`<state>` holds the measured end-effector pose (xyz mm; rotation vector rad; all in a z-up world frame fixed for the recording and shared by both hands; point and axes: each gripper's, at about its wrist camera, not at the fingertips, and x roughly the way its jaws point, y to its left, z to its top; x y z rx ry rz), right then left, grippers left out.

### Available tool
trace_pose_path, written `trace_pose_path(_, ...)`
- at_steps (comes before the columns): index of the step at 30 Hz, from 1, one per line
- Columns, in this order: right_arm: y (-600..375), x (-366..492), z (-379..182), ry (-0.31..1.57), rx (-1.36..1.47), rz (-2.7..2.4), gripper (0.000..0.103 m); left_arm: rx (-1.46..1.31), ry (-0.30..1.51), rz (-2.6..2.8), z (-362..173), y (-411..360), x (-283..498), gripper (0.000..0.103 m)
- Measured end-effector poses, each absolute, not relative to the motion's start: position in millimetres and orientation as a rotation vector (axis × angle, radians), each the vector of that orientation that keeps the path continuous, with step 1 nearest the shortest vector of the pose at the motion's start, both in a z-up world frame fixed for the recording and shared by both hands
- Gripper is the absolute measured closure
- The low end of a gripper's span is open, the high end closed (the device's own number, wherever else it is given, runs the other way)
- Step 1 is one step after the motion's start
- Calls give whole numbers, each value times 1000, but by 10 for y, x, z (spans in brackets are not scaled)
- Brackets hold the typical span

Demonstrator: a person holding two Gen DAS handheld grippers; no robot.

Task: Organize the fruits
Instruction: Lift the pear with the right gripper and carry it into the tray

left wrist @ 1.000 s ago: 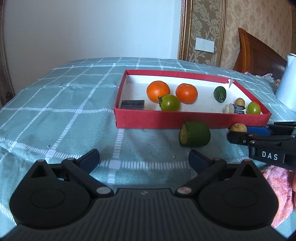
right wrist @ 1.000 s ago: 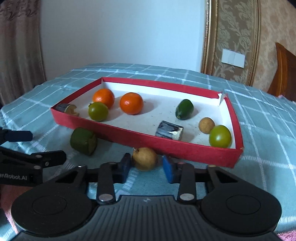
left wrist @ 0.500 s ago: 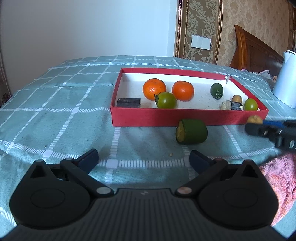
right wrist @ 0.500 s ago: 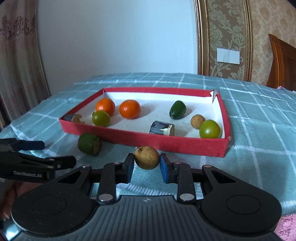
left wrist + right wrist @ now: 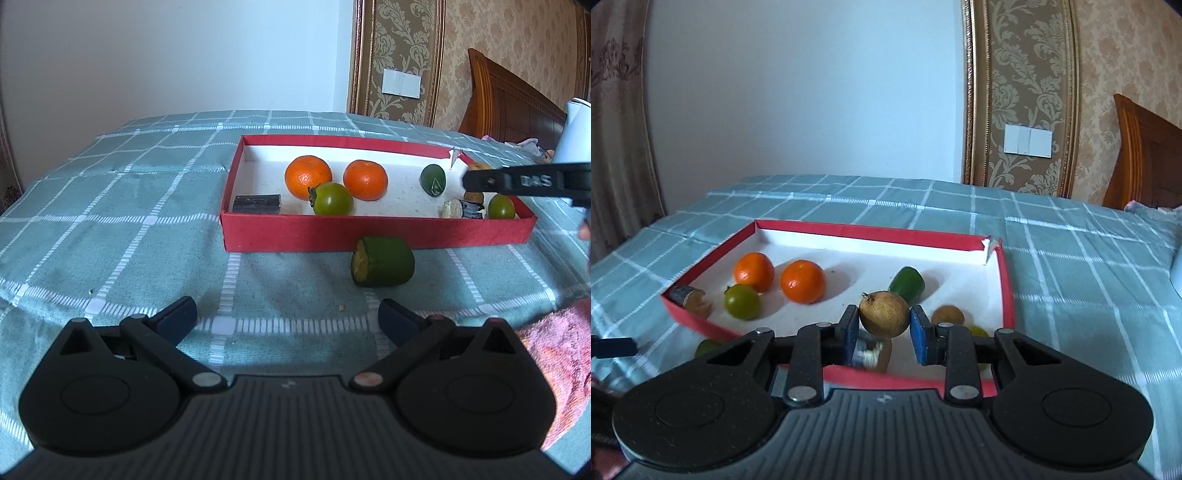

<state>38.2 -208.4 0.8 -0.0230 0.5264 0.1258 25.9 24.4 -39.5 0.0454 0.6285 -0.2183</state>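
Gripping a small brown round fruit (image 5: pixel 884 314), the right tongs (image 5: pixel 884 330) were closed on it between blue pads (image 5: pixel 851 328), held above the near right part of the shallow red cardboard tray (image 5: pixel 1006 280). Two oranges (image 5: pixel 803 281), a green tomato-like fruit (image 5: pixel 742 301) and a dark green oval fruit (image 5: pixel 907 285) were seen inside the tray. The left tongs (image 5: pixel 286 317) were spread wide, empty, low over the teal checked bedspread (image 5: pixel 110 221). A cut green cylindrical fruit piece (image 5: pixel 382 261) was left on the bedspread, just outside the tray's near wall.
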Motion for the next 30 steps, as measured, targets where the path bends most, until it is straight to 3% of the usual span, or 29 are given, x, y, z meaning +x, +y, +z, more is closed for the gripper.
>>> trace_pose_path(14, -1685, 992, -216, 626, -121, 154, 74, 54, 631, -215, -402, 240, 270, 0)
trace_pose_path(30, -1626, 1000, -298, 628, -155, 146, 73, 57, 632, -214, -404, 241, 270, 0)
